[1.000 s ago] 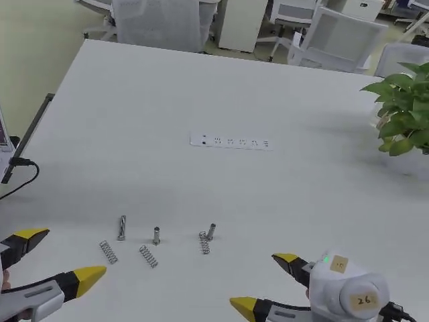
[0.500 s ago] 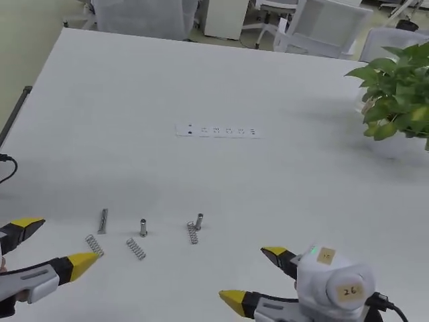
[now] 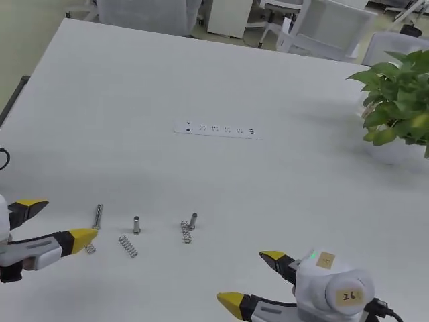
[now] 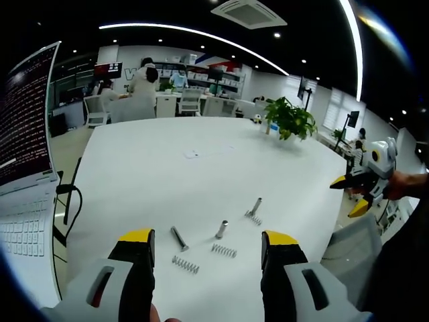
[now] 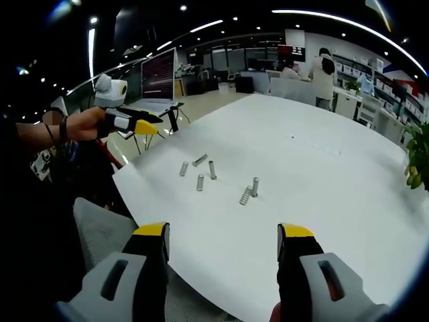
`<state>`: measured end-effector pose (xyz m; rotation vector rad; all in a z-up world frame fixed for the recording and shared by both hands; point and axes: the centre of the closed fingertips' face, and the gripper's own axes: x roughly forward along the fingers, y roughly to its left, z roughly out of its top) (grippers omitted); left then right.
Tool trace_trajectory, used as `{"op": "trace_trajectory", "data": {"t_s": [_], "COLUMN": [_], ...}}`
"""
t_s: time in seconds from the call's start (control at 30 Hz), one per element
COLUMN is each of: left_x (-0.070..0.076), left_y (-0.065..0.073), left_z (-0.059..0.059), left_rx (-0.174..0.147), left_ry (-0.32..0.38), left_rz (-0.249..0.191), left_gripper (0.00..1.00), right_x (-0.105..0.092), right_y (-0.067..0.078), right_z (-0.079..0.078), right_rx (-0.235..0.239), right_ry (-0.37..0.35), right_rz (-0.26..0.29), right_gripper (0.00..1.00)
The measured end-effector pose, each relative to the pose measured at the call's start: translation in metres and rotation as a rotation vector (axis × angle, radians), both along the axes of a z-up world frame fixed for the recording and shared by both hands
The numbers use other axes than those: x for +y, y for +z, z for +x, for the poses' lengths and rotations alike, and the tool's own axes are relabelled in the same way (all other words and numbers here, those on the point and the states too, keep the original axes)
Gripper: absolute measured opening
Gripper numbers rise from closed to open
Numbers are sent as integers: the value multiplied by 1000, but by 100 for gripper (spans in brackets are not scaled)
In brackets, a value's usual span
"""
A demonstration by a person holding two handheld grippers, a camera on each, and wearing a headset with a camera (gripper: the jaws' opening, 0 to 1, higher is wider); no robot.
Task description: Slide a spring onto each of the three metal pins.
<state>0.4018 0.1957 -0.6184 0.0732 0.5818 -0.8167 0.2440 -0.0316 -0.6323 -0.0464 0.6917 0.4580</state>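
Note:
Three metal pins stand apart on the white table (image 3: 221, 74): one lying flat (image 3: 98, 216), one upright (image 3: 137, 225), and a third (image 3: 194, 221) with a spring (image 3: 186, 232) leaning against it. A second spring (image 3: 127, 246) lies loose in front of the upright pin. A third spring (image 3: 89, 249) is partly covered by the yellow tip of my left gripper (image 3: 57, 220), which is open. My right gripper (image 3: 249, 278) is open at the near edge, right of the pins. The left gripper view looks past the left gripper (image 4: 208, 238) at the flat pin (image 4: 178, 238) and two springs (image 4: 186, 264) (image 4: 224, 251).
A white power strip (image 3: 218, 129) lies mid-table. A potted plant (image 3: 395, 87) stands at the right edge. Office chairs (image 3: 315, 30) line the far side. A laptop (image 4: 27, 168) and a cable (image 4: 70, 201) sit left of the pins.
My left gripper has moved forward and inward, and its near tip now overlaps the leftmost spring. The head camera shifted slightly. The right gripper has hardly moved.

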Motion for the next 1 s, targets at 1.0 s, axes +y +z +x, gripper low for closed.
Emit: {"op": "trace_trajectory", "data": {"t_s": [1.0], "left_x": [-15], "left_y": [-71], "left_z": [60], "left_rx": [143], "left_ry": [22], "left_rz": [22], "left_gripper": [41], "right_x": [-7], "right_y": [-8], "right_z": [-1], "right_rx": [19], "right_ry": [-48], "right_rz": [6], "right_gripper": [63]}}
